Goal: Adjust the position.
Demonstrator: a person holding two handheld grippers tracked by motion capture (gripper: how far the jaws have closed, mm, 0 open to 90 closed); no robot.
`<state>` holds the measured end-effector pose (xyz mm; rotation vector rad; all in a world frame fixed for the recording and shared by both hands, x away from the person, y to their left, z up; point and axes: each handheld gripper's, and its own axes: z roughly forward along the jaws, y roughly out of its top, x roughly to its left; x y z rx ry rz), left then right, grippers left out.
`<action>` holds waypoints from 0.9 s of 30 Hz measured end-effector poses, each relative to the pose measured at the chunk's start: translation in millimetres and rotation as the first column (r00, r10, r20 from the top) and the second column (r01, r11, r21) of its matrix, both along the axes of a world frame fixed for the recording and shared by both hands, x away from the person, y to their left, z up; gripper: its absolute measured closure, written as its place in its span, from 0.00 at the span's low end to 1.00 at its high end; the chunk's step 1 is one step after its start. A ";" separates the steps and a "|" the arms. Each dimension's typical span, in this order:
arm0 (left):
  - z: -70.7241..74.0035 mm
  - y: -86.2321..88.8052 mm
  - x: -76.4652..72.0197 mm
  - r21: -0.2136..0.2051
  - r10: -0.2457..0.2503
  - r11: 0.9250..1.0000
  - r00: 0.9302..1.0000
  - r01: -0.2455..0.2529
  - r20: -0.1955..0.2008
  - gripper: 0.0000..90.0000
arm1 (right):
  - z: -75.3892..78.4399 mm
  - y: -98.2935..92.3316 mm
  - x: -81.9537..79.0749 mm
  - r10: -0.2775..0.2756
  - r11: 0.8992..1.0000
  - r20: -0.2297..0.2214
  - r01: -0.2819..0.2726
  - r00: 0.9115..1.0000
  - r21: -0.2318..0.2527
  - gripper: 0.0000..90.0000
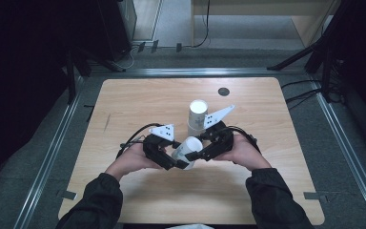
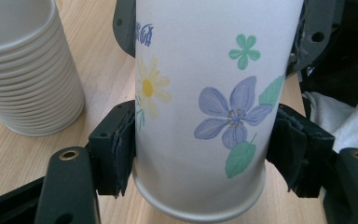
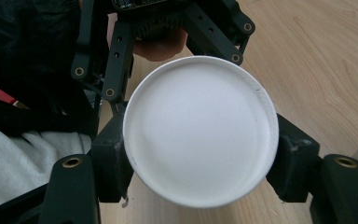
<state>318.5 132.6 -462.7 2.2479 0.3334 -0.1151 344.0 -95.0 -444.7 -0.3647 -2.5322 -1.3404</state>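
Paper cups are what's going on here, and from the high view it looks like one flowered cup (image 1: 186, 152) is lying on its side just above the wooden table (image 1: 124, 105), gripped from both ends, with the left gripper (image 1: 174, 162) and right gripper (image 1: 194, 155) meeting in the middle; my guess is they're pulling one cup out of another, or passing it across. One upright stack of cups (image 1: 197, 118) stands just behind them, so that's two grippers, one stack, one held cup. Moving to the left gripper view, the pads (image 2: 121, 149) are clenched on the flowered cup (image 2: 205, 116) near its rolled rim, pressing both sides, and the stack (image 2: 28, 70) sits beside it; I count roughly a dozen rims there, but the top is cropped so don't quote me. Over in the right gripper view, the jaws are clamped on the cup's white round base (image 3: 200, 130), with the left gripper (image 3: 158, 28) behind it.
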 end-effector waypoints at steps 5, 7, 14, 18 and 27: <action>1.1 1.5 -0.3 -0.009 0.004 1.000 1.000 -0.004 0.004 0.36 | 1.3 0.2 -0.1 -0.001 1.000 0.010 0.001 1.000 0.006 0.38; 1.5 2.2 -0.5 -0.011 0.002 1.000 1.000 -0.002 0.005 0.36 | 1.8 0.5 -0.5 0.000 1.000 0.017 0.000 1.000 0.010 0.35; 2.3 6.1 0.8 -0.006 0.010 1.000 1.000 -0.010 -0.011 0.35 | 2.7 -3.3 -1.9 -0.024 1.000 0.063 0.024 0.998 -0.007 0.28; 4.2 10.7 2.6 0.012 0.024 1.000 0.999 -0.024 -0.029 0.35 | 3.2 -7.6 -5.0 -0.031 0.999 0.081 0.034 0.996 -0.034 0.27; 29.1 20.2 10.7 0.074 0.013 0.997 1.000 -0.013 -0.002 0.35 | 0.8 -16.5 -10.4 -0.056 0.997 0.114 0.061 0.992 -0.044 0.28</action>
